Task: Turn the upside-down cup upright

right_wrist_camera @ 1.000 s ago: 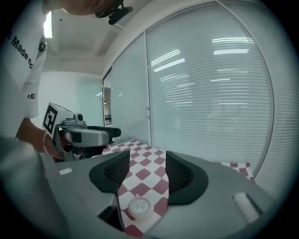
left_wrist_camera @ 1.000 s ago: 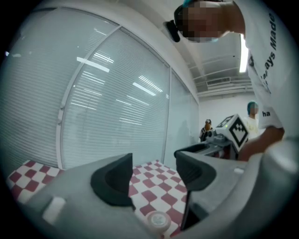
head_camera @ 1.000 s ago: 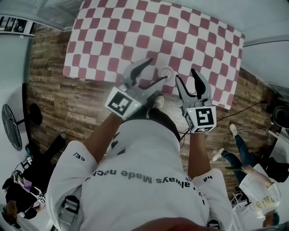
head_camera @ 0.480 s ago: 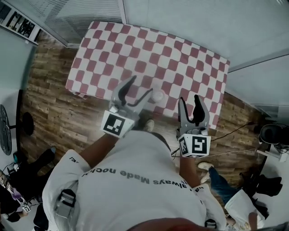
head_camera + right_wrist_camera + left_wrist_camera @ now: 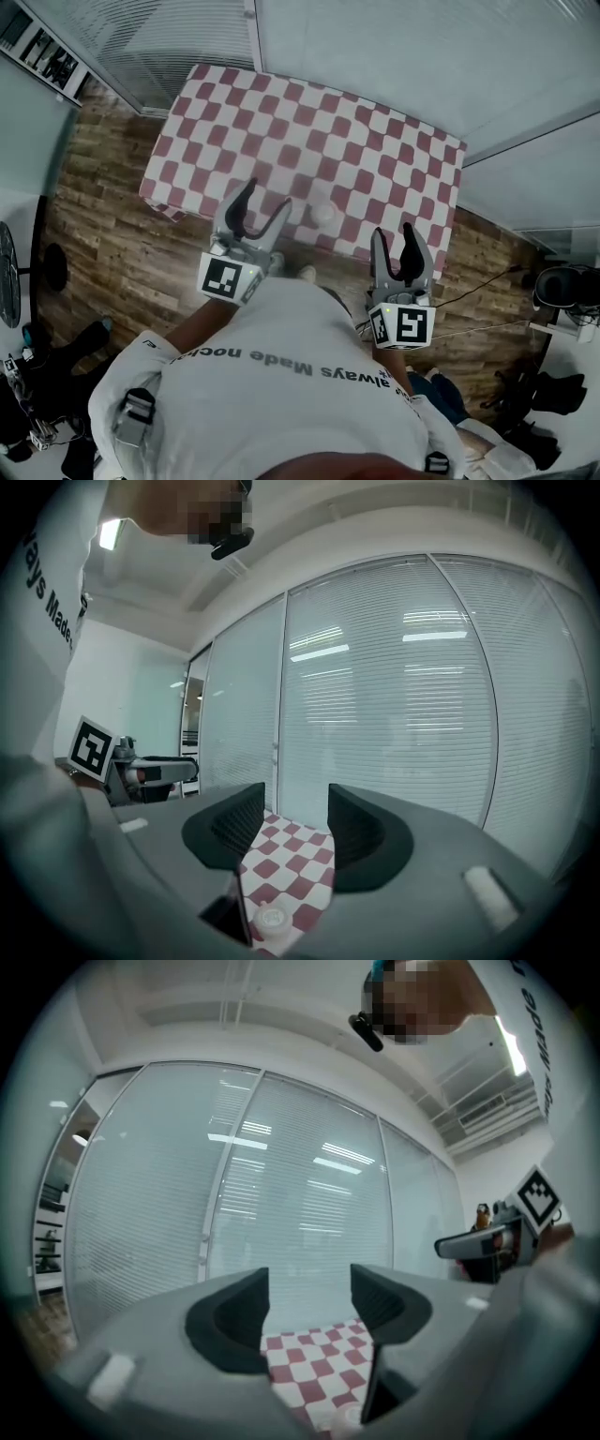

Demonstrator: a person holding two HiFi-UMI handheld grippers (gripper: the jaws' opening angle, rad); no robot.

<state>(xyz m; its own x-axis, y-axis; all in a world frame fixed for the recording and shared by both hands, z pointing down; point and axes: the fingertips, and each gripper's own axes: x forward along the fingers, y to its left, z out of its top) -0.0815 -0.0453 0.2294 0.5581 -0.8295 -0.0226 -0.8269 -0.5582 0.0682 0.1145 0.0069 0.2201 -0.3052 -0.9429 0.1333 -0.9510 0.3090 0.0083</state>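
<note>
White plastic cup point(image 5: 322, 213) sits free on the red-checked counter point(image 5: 375, 159). My left tongs point(image 5: 266, 195) and right tongs point(image 5: 394, 232), half-open and empty, have drawn back from it, the right having just narrowed a little. Likely finished.

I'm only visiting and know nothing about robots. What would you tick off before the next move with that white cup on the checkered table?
1. Left gripper empty: ok. Its jaws stand apart with nothing between them.
2. Right gripper empty: ok. Its jaws are apart and have just been closing a little, on nothing.
3. Cup on the table: ok. It stands near the front edge.
4. Cup upright: cannot tell. The right gripper view shows a ringed top, too small to read.
5. Both grippers apart from the cup: ok.
</note>
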